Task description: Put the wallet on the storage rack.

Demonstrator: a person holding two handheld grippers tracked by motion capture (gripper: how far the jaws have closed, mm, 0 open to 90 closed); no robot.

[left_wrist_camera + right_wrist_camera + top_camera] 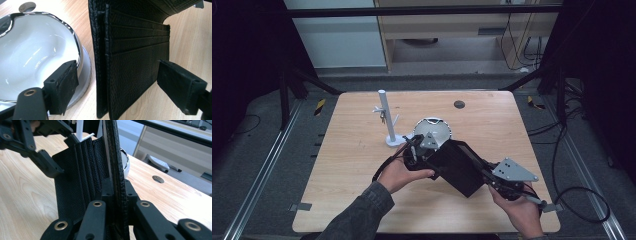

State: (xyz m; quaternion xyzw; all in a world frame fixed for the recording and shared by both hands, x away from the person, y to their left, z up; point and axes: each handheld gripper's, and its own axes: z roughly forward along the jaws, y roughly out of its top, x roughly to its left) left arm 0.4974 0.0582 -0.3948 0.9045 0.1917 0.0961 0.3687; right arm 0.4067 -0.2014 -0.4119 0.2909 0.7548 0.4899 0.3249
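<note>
- While it stands open on the wooden table, the black wallet sits between both grippers.
- Right gripper pinches one wallet flap edge.
- Left gripper has its jaws spread around the other flap.
- White bowl lies just beside; white stand near.

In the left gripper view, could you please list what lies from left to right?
White bowl → left-hand pad → black wallet, open with card slots showing → right-hand pad.
</note>
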